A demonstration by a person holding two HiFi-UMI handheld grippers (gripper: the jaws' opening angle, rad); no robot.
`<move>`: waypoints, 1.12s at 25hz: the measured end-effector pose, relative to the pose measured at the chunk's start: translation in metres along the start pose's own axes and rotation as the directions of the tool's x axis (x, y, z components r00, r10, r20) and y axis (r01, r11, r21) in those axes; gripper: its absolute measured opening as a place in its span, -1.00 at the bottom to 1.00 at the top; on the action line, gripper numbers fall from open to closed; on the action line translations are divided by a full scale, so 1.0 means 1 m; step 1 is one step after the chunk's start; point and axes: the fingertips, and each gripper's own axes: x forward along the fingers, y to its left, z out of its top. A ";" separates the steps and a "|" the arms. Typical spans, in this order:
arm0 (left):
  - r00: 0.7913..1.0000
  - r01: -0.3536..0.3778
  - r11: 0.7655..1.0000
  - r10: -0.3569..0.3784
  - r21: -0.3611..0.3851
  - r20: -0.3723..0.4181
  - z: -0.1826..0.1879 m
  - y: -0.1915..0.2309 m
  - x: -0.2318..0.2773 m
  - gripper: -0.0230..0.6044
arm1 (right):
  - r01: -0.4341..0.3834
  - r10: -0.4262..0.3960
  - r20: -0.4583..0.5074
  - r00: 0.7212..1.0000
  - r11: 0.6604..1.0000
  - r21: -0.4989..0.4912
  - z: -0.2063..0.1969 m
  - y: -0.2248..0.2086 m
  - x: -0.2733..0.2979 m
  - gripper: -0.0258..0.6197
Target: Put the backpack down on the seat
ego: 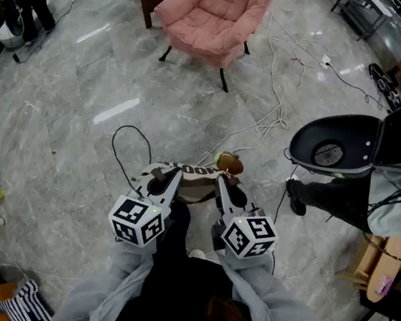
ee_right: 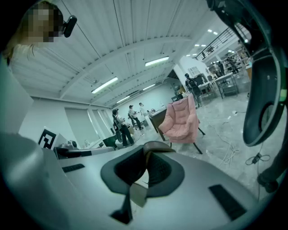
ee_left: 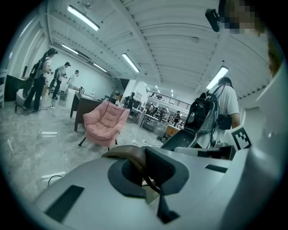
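Head view shows our left gripper (ego: 170,179) and right gripper (ego: 223,187) clamped on the straps (ee_left: 131,156) of the backpack (ego: 194,188), which hangs between them, well apart from the pink chair (ego: 214,10). A strap could slip free on the way, or the loose cables (ego: 270,120) could trip us.

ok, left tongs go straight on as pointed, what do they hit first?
Left tongs are shut on the backpack strap, which goes along. Ahead the line looks free over the floor, passing just right of the pink armchair; angled slightly down, they'd likely meet floor first. Depth unclear.
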 end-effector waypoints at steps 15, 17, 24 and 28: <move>1.000 -0.007 1.000 0.007 0.007 -0.017 -0.090 -0.139 -0.124 -0.89 | 0.012 -0.011 0.030 0.999 1.000 -0.019 -0.076 0.039 -0.194 -0.85; 1.000 -0.002 1.000 0.002 0.007 -0.014 -0.093 -0.146 -0.127 -0.89 | 0.000 -0.001 0.037 0.999 1.000 0.016 -0.078 0.038 -0.202 -0.84; 0.999 -0.005 1.000 0.004 0.027 0.032 -0.088 -0.162 -0.135 -0.89 | -0.030 0.030 0.071 0.997 1.000 0.000 -0.070 0.040 -0.213 -0.84; 0.999 -0.009 1.000 0.008 0.019 0.044 -0.082 -0.152 -0.120 -0.89 | -0.043 0.041 0.078 0.996 0.999 0.020 -0.062 0.031 -0.198 -0.84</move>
